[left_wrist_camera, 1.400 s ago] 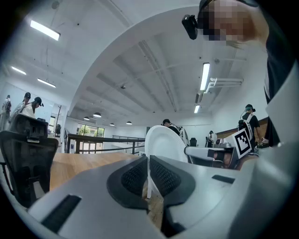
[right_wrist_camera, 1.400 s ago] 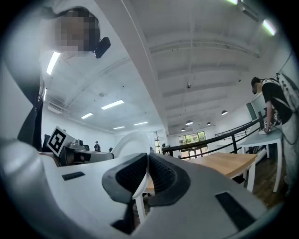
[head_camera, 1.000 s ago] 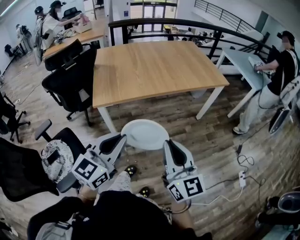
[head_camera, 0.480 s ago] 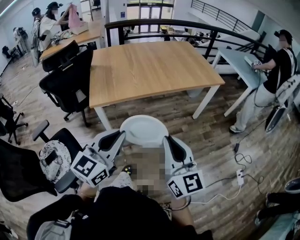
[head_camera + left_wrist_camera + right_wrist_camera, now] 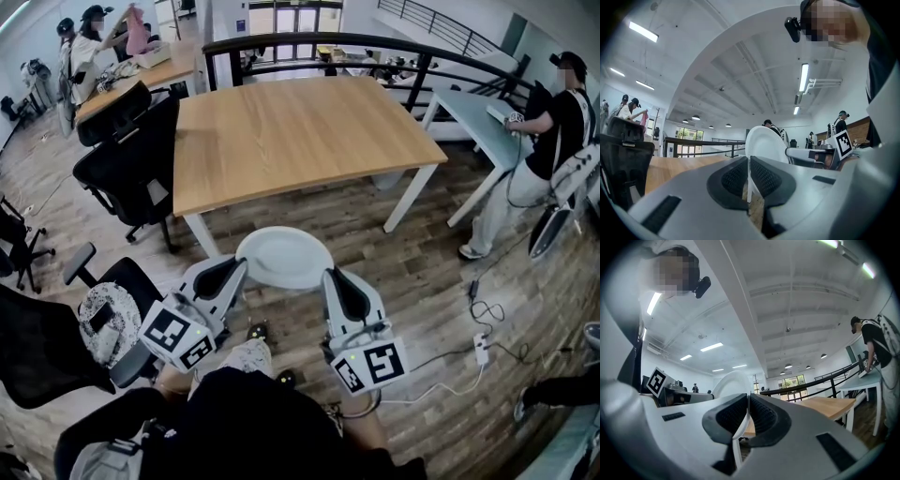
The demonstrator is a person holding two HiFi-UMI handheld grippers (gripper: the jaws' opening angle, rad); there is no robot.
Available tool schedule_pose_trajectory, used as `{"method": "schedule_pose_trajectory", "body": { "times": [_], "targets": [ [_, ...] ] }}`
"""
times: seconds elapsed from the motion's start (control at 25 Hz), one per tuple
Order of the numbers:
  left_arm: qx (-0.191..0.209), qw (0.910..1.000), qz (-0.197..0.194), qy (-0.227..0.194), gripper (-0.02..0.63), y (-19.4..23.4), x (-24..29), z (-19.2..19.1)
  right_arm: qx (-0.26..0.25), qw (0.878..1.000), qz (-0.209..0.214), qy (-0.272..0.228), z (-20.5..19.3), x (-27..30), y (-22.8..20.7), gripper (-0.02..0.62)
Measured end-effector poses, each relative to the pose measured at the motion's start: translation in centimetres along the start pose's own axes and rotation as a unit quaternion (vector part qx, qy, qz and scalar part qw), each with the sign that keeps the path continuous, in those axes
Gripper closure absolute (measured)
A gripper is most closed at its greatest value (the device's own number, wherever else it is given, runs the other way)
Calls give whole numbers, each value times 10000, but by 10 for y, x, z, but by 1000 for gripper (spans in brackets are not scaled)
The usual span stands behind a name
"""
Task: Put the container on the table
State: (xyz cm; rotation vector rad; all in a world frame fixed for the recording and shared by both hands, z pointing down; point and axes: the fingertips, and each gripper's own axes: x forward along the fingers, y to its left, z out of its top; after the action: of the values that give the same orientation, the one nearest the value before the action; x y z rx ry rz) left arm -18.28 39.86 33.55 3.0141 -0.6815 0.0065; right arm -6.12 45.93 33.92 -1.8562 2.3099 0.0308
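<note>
The wooden table [image 5: 300,131] stood beyond our fingertips, apart from them. The white container [image 5: 283,256] hung between our two sets of fingers, over the plank floor [image 5: 412,253] just short of the table's near edge. Our left gripper [image 5: 236,270] was clenched on its left rim and our right gripper [image 5: 330,277] on its right rim, the thin edge pinched between dark pads [image 5: 733,176].

Plate [image 5: 283,256]: plain white. Left gripper [image 5: 236,270] and right gripper [image 5: 328,277]: pale grey shells, black inside the jaws, black-and-white square markers. Table [image 5: 300,131], far: light wood top, white legs. Floor [image 5: 412,272]: dark brown planks. Chairs [image 5: 131,169], left: black. Cushion [image 5: 110,320], near left: black-and-white print.
</note>
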Motion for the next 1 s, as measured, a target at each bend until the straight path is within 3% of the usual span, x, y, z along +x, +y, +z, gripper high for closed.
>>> {"method": "schedule_pose_trajectory", "body": {
  "times": [1.0],
  "targets": [
    [-81,9994,-327,-97,584,97,120,8,-153,9994,-312,71,-4,118,-91,566]
  ]
}}
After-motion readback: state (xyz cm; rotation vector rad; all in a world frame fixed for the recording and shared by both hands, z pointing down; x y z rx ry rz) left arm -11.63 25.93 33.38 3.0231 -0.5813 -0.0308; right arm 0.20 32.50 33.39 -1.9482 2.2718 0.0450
